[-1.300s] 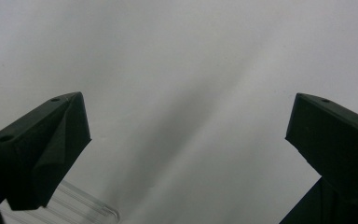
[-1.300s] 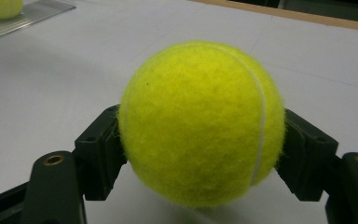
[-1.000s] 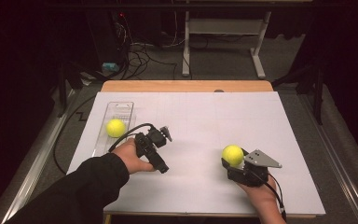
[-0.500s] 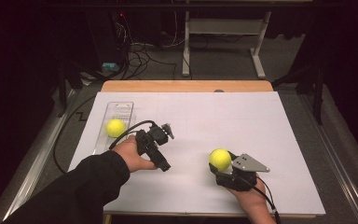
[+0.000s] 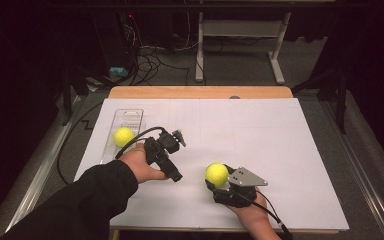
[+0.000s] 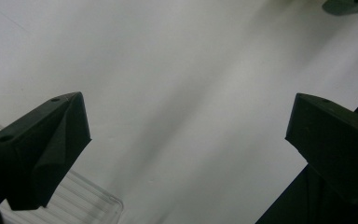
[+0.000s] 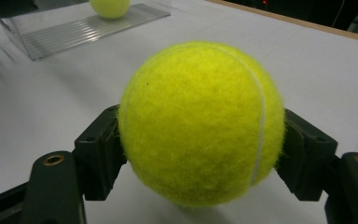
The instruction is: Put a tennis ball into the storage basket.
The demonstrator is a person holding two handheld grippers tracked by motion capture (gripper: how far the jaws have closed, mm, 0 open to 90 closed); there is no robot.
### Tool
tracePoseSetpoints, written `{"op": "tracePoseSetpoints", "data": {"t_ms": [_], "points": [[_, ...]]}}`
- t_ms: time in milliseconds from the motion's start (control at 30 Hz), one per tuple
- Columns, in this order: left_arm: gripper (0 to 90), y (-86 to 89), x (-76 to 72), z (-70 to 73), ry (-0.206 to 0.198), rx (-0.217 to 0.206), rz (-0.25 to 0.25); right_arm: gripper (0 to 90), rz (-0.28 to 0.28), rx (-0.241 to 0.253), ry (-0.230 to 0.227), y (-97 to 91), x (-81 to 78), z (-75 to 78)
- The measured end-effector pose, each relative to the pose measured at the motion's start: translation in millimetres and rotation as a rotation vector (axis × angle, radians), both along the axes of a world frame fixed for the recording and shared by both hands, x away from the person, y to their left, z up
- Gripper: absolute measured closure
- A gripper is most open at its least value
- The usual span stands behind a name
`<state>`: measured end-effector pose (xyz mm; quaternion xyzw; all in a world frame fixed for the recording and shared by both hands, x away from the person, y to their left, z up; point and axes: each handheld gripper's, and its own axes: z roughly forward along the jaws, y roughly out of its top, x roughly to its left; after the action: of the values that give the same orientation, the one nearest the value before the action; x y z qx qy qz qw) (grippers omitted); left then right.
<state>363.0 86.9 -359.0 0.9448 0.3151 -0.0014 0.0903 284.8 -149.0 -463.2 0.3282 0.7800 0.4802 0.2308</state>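
A yellow tennis ball (image 5: 216, 174) (image 7: 200, 123) sits clamped between the black jaws of my right gripper (image 5: 219, 180) (image 7: 200, 158), which is shut on it just above the white table near the front. A second tennis ball (image 5: 123, 136) (image 7: 109, 7) rests in the clear plastic tray (image 5: 130, 116) (image 7: 79, 30) at the left. My left gripper (image 5: 176, 140) (image 6: 186, 140) is held right of that tray, jaws wide open with only bare table between them. The tray's corner (image 6: 93, 203) shows beside its left jaw.
The white sheet (image 5: 260, 135) covers the wooden table, with its far edge (image 5: 200, 92) bare wood. Beyond the table are cables and a metal stand (image 5: 240, 45) on the dark floor. A dark sleeve (image 5: 80, 205) comes in from the lower left.
My right gripper has carried the tennis ball leftward across the table, toward the left hand. The left gripper and the ball in the tray have stayed put.
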Motion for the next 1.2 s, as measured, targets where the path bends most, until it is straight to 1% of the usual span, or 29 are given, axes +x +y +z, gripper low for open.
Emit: {"op": "tracePoseSetpoints", "data": {"t_ms": [167, 267, 433, 567, 600, 833, 1000, 1033, 1067, 1133, 1167, 1200], "points": [[0.5, -1.1, 0.2, 0.8, -0.001, 0.004, -0.001, 27.1, 0.026, 0.002, -0.008, 10.0, -1.6, 0.1], [0.5, -2.5, 0.5, 1.4, -0.004, 0.004, 0.0, 27.1, 0.037, 0.005, -0.004, 17.2, -2.8, 0.1], [0.5, -7.6, -0.2, 4.9, -0.007, 0.003, -0.013, 27.1, 0.062, 0.008, -0.005, 26.3, -3.6, -1.2], [0.5, -13.5, -0.8, 9.5, -0.008, -0.004, -0.022, 27.1, 0.067, 0.017, 0.003, 27.2, -3.9, -1.3], [0.5, -17.4, -1.5, 10.9, -0.008, -0.015, -0.029, 27.0, 0.071, 0.019, 0.004, 27.2, -3.6, -1.4], [0.5, -31.3, -3.1, 12.7, 0.0, -0.034, -0.05, 27.1, 0.076, 0.03, 0.009, 28.2, -4.2, -1.6], [0.5, -42.2, -3.4, 11.2, 0.011, -0.043, -0.059, 27.1, 0.082, 0.042, 0.005, 28.7, -4.3, -0.7], [0.5, -44.3, -3.5, 10.3, 0.015, -0.047, -0.062, 27.1, 0.086, 0.041, -0.002, 28.6, -4.0, -0.5], [0.5, -48.6, -3.8, 8.1, 0.022, -0.058, -0.067, 27.1, 0.088, 0.044, -0.002, 28.7, -4.0, -0.4], [0.5, -51.0, -4.1, 7.1, 0.027, -0.06, -0.07, 27.1, 0.09, 0.045, -0.002, 28.8, -4.1, -0.4], [0.5, -53.2, -4.5, 5.8, 0.031, -0.064, -0.074, 27.1, 0.089, 0.048, 0.006, 29.1, -4.6, -0.4], [0.5, -55.5, -4.8, 4.4, 0.032, -0.064, -0.078, 27.1, 0.081, 0.043, 0.004, 29.5, -5.1, -0.2]]}}
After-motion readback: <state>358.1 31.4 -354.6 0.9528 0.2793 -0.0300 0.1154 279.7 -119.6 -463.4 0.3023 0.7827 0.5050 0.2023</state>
